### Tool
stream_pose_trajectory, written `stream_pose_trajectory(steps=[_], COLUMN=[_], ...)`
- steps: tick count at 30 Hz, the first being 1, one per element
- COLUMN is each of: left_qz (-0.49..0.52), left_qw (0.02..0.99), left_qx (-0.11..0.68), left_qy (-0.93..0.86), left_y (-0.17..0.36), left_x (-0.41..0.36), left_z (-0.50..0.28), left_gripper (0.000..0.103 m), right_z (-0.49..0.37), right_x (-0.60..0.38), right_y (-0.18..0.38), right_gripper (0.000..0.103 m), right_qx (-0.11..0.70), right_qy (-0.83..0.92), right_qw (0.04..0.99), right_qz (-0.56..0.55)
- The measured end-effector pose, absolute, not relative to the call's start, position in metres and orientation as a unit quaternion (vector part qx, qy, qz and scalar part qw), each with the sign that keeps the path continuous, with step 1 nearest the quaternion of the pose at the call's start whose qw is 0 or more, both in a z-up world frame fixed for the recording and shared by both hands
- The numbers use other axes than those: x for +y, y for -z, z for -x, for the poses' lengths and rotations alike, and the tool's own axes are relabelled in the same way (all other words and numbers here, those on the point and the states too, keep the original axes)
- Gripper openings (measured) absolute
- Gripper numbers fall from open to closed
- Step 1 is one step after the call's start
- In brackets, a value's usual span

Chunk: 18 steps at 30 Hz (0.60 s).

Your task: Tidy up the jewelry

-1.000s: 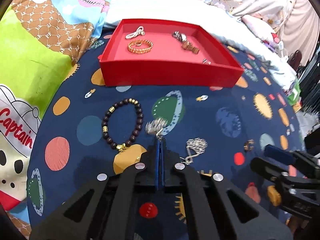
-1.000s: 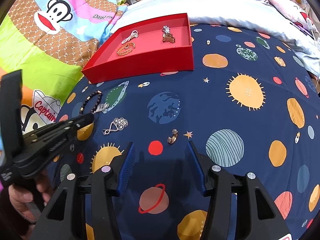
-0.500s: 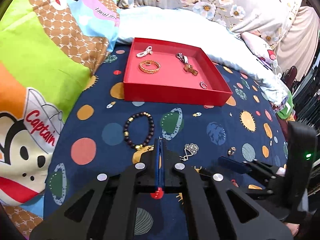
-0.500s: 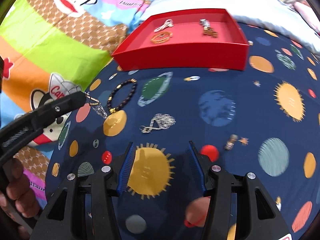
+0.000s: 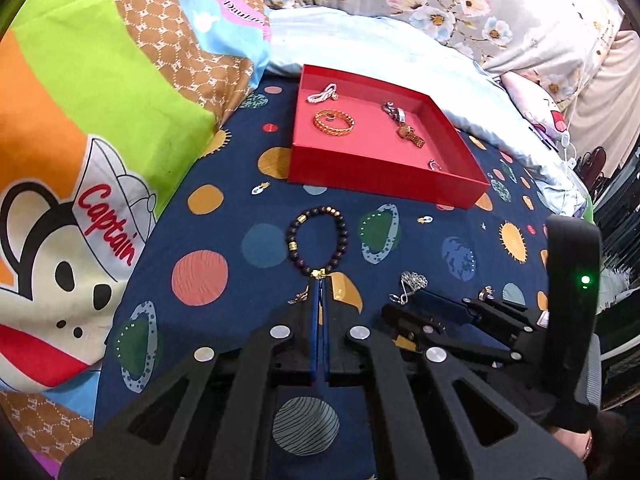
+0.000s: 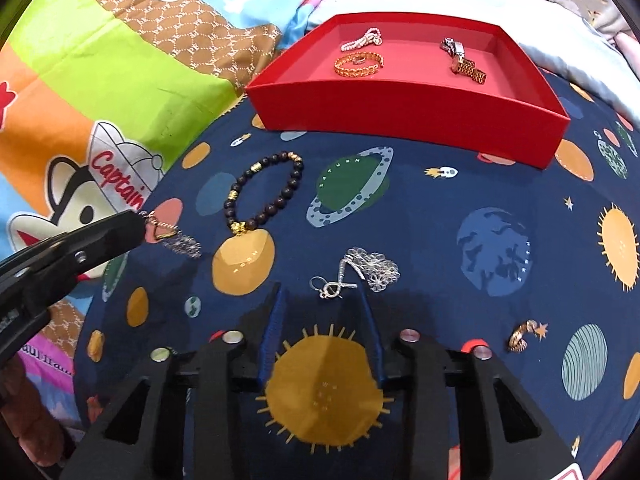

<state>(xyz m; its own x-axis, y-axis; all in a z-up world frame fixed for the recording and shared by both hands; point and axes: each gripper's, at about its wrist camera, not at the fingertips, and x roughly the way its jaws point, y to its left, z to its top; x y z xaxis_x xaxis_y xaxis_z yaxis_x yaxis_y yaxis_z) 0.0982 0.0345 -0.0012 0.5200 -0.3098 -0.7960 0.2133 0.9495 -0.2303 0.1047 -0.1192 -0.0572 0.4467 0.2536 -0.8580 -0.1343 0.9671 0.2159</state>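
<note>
Four pieces already lie in the red tray (image 6: 408, 108) at twelve o'clock. The left gripper (image 5: 319, 284), jaws pinched shut, dangles a thin chain (image 6: 172, 238) above the quilt (image 6: 440, 208), hanging toward five o'clock. The right gripper (image 6: 324, 312), jaws spread, faces the silver necklace (image 6: 360, 270), lying three-to-nine. Beaded bracelet (image 6: 264, 192) and earring (image 6: 522, 334) remain.
</note>
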Motion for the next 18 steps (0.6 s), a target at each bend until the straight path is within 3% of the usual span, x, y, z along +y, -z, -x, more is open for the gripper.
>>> stream_pose_trajectory(steps=[5,12,18], left_qz=[0.056,0.053,0.05], left_qw=[0.868,0.866,0.864], left_qx=[0.47,0.472,0.472], left_qy=[0.15,0.158,0.166], left_y=[0.005,0.007,0.006], left_x=[0.036,0.03,0.023], left_z=[-0.098,-0.099,-0.097], left_gripper=[0.0,0.0,0.0], right_z=[-0.109,-0.106,-0.095], right_x=[-0.12,-0.132,-0.145], right_y=[0.06,0.059,0.046], right_gripper=[0.01,0.001,0.001], right_qx=[0.504,0.502,0.492], right_qy=[-0.1,-0.094,-0.091], right_qw=[0.857,0.858,0.862], right_qz=[-0.041,-0.057,-0.077])
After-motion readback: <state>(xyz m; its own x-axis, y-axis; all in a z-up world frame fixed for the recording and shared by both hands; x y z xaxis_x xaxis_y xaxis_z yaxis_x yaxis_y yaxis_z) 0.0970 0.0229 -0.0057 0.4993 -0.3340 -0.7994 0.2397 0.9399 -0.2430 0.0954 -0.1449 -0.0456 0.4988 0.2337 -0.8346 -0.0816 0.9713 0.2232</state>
